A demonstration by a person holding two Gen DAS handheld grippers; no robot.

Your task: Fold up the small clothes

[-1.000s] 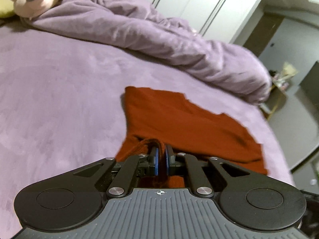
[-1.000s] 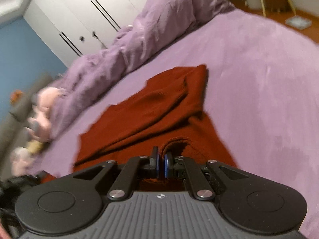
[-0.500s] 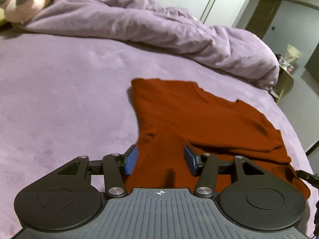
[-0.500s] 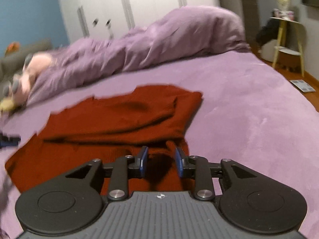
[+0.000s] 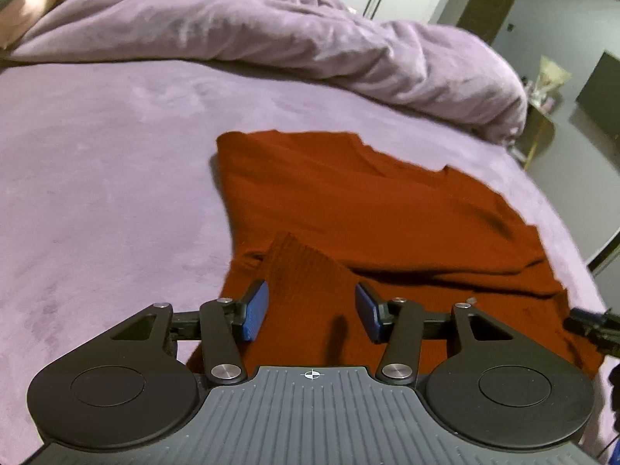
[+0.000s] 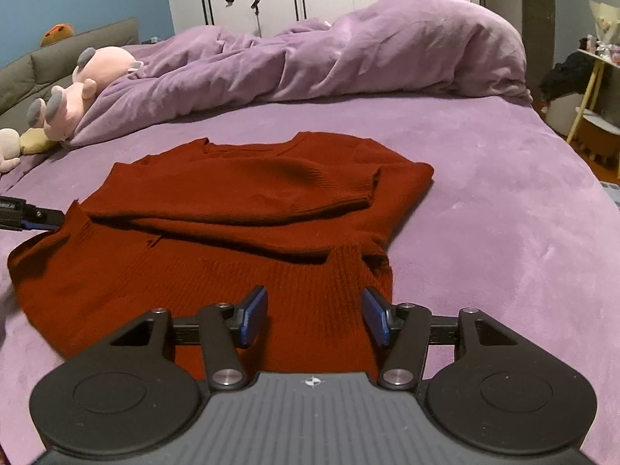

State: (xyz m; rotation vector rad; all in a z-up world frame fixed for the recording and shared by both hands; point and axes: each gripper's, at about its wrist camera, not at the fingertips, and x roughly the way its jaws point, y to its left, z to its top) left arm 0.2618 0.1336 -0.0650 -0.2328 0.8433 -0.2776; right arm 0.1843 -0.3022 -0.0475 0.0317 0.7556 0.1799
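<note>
Both sets of tongs stand apart with nothing gripped: the left gripper (image 5: 312,312) hangs half open over the near ribbed hem of the rust-red sweater (image 6: 248,209), and the right gripper (image 6: 314,316), jaws just opening, hangs over the same hem (bare blue pads). The sweater lies folded, sleeve across its chest, on the purple bed (image 6: 503,209). Far off sit the bunched duvet (image 6: 348,62) and, left, a pink plush toy (image 6: 77,89).

Purple bed (image 6: 484,201), rust sweater (image 6: 240,201), bunched duvet (image 6: 348,58), plush toy (image 6: 89,85)
</note>
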